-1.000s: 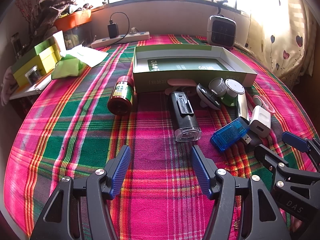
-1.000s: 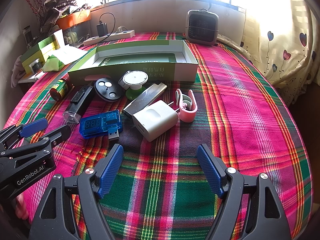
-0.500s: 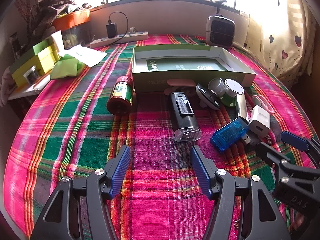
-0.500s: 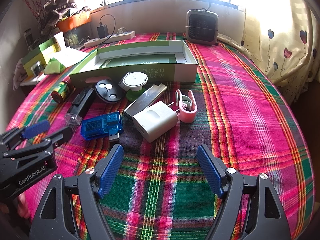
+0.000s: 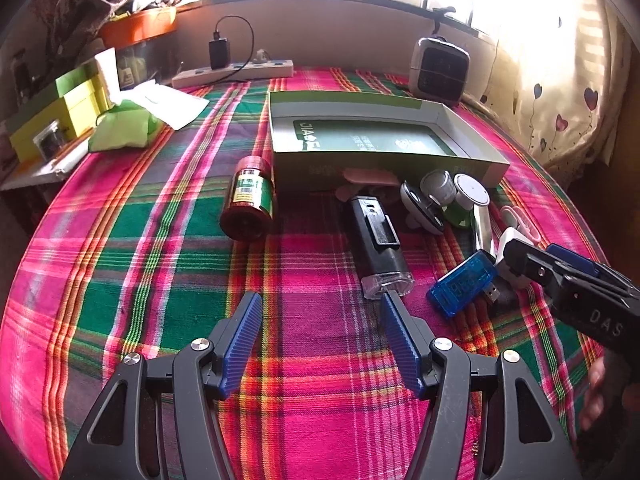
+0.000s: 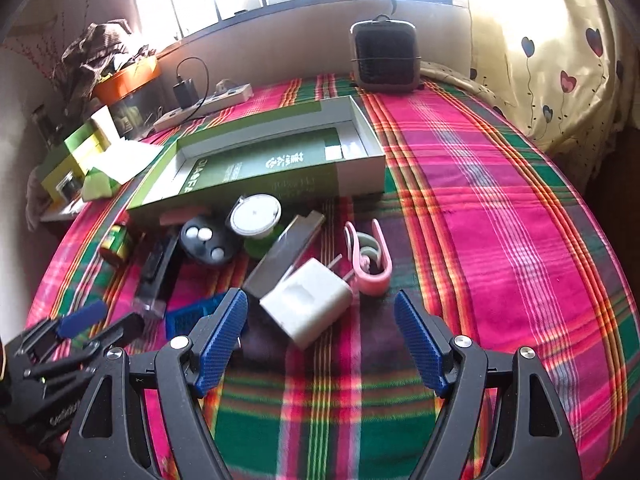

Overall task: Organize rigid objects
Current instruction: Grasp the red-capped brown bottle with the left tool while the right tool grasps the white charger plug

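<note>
The right gripper [image 6: 320, 334] hangs with its jaws spread wide and nothing between them, just short of the white charger [image 6: 310, 304], which lies on the plaid cloth [image 6: 500, 240] between the two blue pads [image 6: 222, 336]. Just beyond the charger's prongs lies a pink clip [image 6: 370, 258], and a silver bar [image 6: 286, 256] runs slantwise from the charger toward the green box [image 6: 256, 172]. Left of the charger, a blue USB meter [image 6: 188, 316] is half hidden behind the gripper's left finger.

The left gripper [image 5: 320, 344] is likewise wide apart and empty, low over the cloth at the near edge of the bed. The tip of its right finger [image 5: 396, 336] is just in front of the clear end of the black flashlight [image 5: 378, 248]; whether they touch cannot be told.

Between the flashlight and the box lie a round black disc [image 6: 208, 242] and a white round lid [image 6: 256, 216] on a green base, crowded against the front wall of the box. A red bottle [image 5: 250, 204] lies on its side to the left of the box's near corner, apart from the pile. The box is open, well back from the near edge. Behind it, at the far edge, stand a small heater [image 6: 386, 56] and a power strip [image 5: 232, 74].
</note>
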The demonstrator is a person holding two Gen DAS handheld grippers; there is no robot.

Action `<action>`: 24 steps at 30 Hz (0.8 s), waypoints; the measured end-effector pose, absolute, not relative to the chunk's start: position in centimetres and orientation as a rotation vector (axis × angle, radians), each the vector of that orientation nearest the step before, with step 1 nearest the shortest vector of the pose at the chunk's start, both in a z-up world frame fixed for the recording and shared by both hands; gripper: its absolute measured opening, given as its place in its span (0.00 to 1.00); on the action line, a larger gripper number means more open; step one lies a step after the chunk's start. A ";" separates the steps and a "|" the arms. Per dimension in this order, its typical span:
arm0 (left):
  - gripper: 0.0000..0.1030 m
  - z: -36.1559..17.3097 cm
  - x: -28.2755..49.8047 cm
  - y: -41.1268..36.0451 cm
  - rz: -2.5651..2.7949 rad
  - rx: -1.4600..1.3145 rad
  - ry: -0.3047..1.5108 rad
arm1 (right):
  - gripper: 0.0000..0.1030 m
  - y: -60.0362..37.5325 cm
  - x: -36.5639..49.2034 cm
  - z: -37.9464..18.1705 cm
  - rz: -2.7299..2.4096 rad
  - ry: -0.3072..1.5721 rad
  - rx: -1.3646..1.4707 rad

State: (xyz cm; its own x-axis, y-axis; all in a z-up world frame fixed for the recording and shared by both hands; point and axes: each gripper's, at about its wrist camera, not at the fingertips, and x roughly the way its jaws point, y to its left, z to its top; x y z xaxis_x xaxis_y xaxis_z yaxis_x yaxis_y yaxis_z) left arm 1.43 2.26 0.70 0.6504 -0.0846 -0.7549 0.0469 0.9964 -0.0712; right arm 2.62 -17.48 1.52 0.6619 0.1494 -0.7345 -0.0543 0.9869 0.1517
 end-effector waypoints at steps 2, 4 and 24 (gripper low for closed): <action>0.60 0.8 1.6 2.7 -0.070 -0.057 0.858 | 0.74 -17.5 3.2 1.3 0.088 0.855 0.123; 0.60 0.9 1.9 3.1 -0.074 -0.072 0.860 | 0.74 -17.5 3.7 1.1 0.081 0.865 0.134; 0.60 2.4 3.7 6.2 -0.087 -0.153 0.832 | 0.70 -20.1 3.2 0.7 -0.019 0.894 0.107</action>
State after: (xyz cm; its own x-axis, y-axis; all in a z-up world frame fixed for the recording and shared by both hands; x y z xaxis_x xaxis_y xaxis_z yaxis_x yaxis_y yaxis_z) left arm 3.74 6.19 2.36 0.6707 -0.1365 -0.7290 0.0165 0.9854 -0.1694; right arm 3.16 -20.12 0.73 0.6264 0.0280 -0.7790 0.0613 0.9945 0.0851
